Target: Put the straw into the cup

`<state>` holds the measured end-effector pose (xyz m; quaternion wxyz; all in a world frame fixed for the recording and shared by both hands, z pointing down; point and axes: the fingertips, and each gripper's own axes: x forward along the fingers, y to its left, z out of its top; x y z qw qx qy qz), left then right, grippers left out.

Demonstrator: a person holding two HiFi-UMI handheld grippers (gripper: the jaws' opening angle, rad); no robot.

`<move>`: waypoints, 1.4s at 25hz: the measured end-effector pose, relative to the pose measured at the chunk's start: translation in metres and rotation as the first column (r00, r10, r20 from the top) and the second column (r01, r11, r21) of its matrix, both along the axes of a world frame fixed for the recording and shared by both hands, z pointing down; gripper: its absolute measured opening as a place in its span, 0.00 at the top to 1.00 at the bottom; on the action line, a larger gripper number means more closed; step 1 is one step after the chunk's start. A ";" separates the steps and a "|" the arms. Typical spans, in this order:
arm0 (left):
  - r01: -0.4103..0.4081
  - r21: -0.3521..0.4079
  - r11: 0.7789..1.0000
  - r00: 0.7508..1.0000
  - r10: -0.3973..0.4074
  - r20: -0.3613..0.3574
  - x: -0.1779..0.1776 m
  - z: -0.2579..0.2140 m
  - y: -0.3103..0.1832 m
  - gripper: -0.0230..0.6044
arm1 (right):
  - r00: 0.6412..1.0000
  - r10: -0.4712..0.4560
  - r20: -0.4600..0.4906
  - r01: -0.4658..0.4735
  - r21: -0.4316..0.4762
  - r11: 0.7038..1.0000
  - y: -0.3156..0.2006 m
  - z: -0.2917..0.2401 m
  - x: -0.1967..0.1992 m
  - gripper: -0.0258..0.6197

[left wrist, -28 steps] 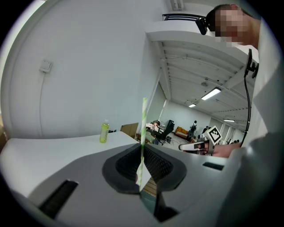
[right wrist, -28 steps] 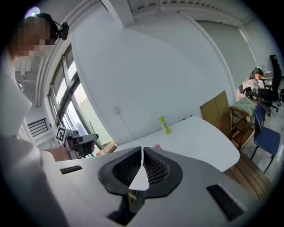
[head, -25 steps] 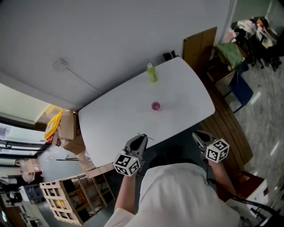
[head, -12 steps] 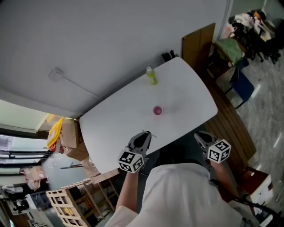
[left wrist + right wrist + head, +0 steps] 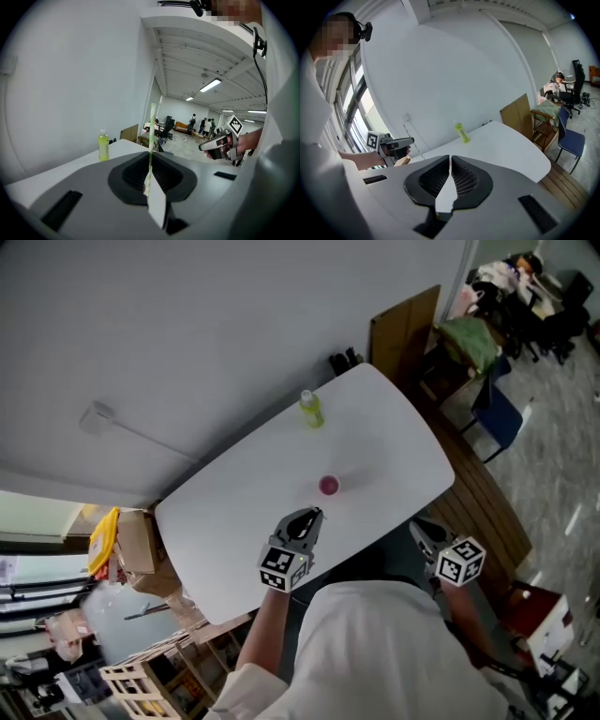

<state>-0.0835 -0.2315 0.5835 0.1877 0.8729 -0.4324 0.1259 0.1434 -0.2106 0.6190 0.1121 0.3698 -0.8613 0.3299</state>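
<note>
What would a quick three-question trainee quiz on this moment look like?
1. Which gripper holds the straw: the left gripper or the right gripper?
2. Where is the pink cup? A) on the white table B) between the right gripper's jaws C) between the left gripper's jaws
3. True or false: the straw is already in the cup.
Key: 1, the left gripper, jaws shut on it; the right gripper is shut with nothing between its jaws. 2, A. 3, false.
</note>
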 end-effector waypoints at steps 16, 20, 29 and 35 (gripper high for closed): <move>-0.032 -0.026 0.999 0.999 0.031 -0.034 0.000 0.065 -0.083 0.93 | 0.992 0.101 -0.078 -0.106 -0.051 0.993 -0.006 0.005 0.008 0.90; -0.020 -0.061 0.998 0.999 0.017 -0.047 -0.001 0.086 -0.094 0.93 | 0.990 0.114 -0.087 -0.119 -0.061 0.991 -0.008 0.004 0.008 0.90; 0.034 -0.161 0.986 0.997 -0.045 -0.066 -0.007 0.135 -0.103 0.93 | 0.990 0.100 -0.096 -0.110 -0.105 0.988 -0.011 0.014 -0.012 0.90; 0.050 -0.199 0.979 0.996 -0.064 -0.063 -0.005 0.156 -0.107 0.93 | 0.991 0.089 -0.101 -0.101 -0.120 0.988 -0.013 0.017 -0.021 0.90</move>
